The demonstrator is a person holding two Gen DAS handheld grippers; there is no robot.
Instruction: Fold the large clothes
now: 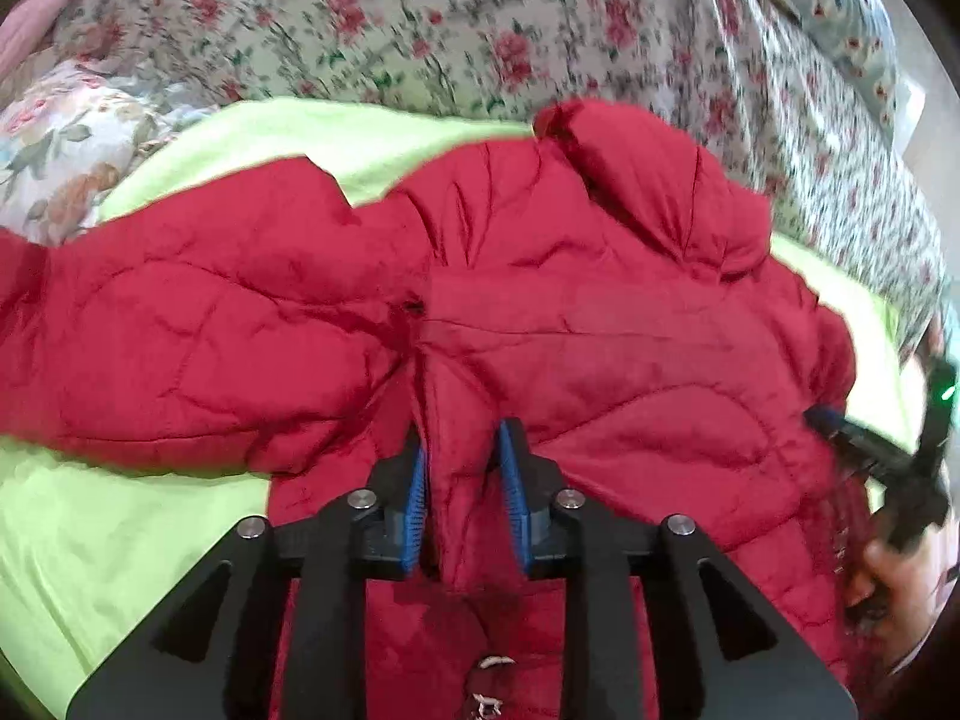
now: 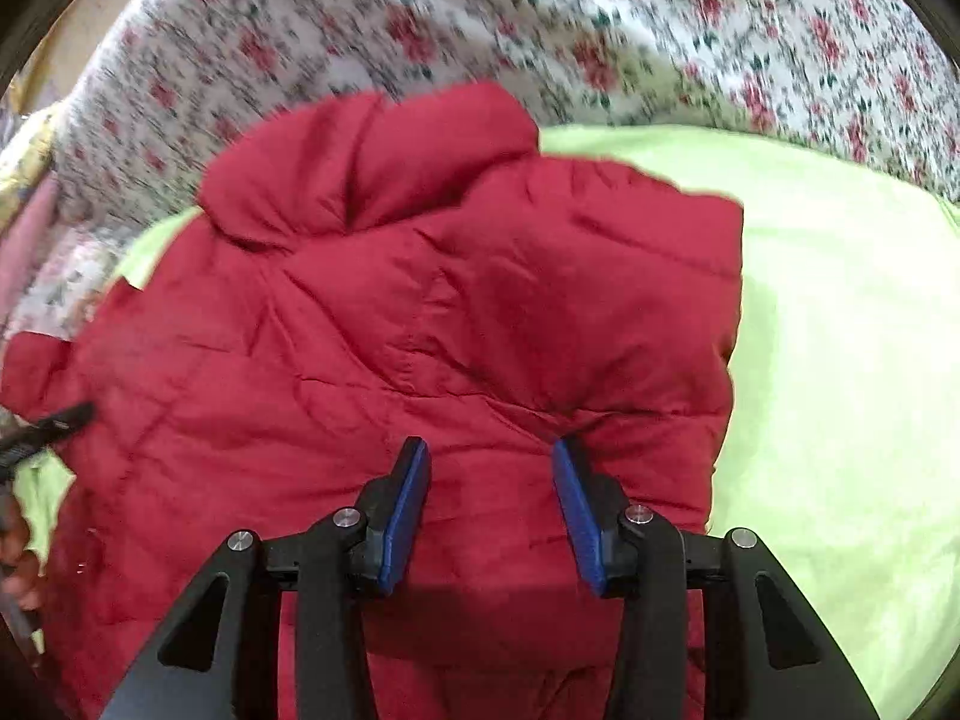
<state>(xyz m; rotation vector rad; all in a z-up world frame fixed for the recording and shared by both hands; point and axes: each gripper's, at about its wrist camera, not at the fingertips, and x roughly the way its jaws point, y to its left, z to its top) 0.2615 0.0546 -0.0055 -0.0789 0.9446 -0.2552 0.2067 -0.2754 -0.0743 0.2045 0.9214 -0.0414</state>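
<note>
A red quilted jacket [image 1: 600, 300] lies spread on a lime-green sheet [image 1: 90, 540], one sleeve [image 1: 150, 330] stretched out to the left and the hood [image 1: 630, 180] at the far side. My left gripper [image 1: 462, 438] is near the jacket's middle, its blue pads closed on a raised fold of the red fabric. In the right wrist view the jacket [image 2: 360, 330] fills the centre, with the hood [image 2: 372, 162] bunched at the top. My right gripper [image 2: 489, 444] stands open over the jacket's right part, tips touching the fabric, with nothing pinched between them.
A floral bedcover [image 1: 420, 18] rises behind the green sheet [image 2: 840, 360]. A hand [image 1: 894, 588] holding the other gripper shows at the right edge of the left wrist view. Bare green sheet lies right of the jacket.
</note>
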